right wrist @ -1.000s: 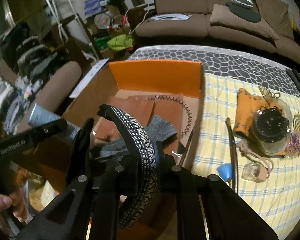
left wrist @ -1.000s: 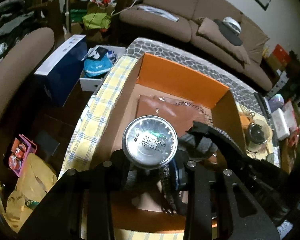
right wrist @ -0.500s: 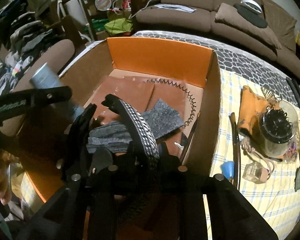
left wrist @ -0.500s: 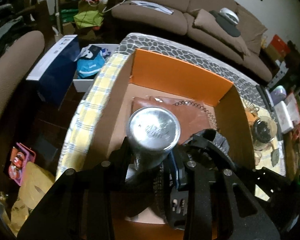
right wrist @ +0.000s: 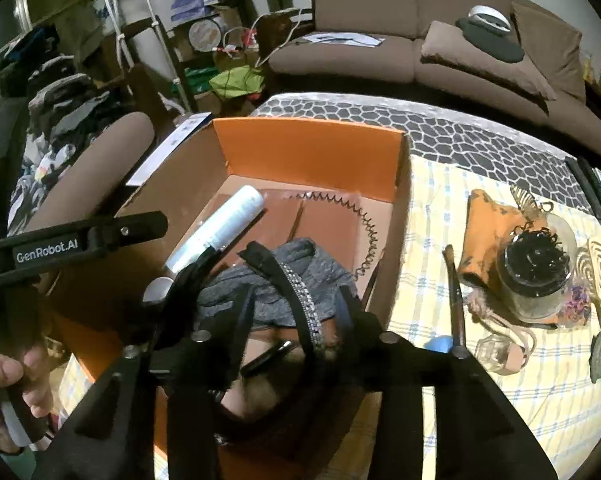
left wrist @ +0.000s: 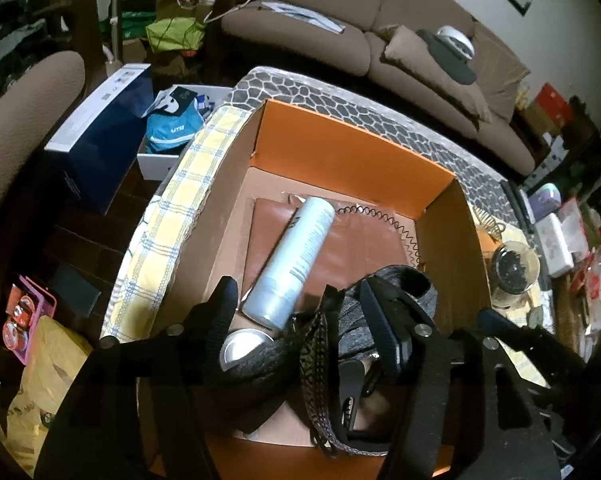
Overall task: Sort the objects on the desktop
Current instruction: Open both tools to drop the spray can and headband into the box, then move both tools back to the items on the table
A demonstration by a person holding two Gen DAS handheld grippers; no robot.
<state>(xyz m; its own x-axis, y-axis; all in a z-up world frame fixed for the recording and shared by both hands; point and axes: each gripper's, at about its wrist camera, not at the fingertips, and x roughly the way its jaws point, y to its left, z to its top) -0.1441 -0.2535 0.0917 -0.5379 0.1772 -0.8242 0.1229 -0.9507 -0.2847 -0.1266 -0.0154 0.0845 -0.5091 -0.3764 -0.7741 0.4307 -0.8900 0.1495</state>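
An orange cardboard box (left wrist: 340, 152) (right wrist: 308, 148) stands on the table. Inside it a silver-white bottle (left wrist: 296, 256) (right wrist: 220, 228) lies on its side on a brown notebook (left wrist: 360, 248). My left gripper (left wrist: 300, 312) hangs just above the bottle's base, jaws opening, with no pad touching the bottle. A black studded headband (right wrist: 300, 304) (left wrist: 316, 360) rests on a grey cloth (right wrist: 320, 276) between the fingers of my right gripper (right wrist: 268, 296). Its jaws are opening too, and the pads stand off the band. One finger of my left gripper (right wrist: 132, 228) crosses the right wrist view.
Right of the box, on the yellow checked cloth (right wrist: 440, 208), lie a brush (right wrist: 456, 300), a glass jar of dark things (right wrist: 536, 276), a small glass bottle (right wrist: 496, 352) and a spiral coaster (right wrist: 600, 260). A hand (right wrist: 4, 380) holds the left gripper. A brown sofa (right wrist: 380, 52) stands behind.
The bottle, earlier upright in my left jaws, now lies flat in the box. Both grippers' jaws have spread. The headband has come free of the right pads and tipped onto the cloth.
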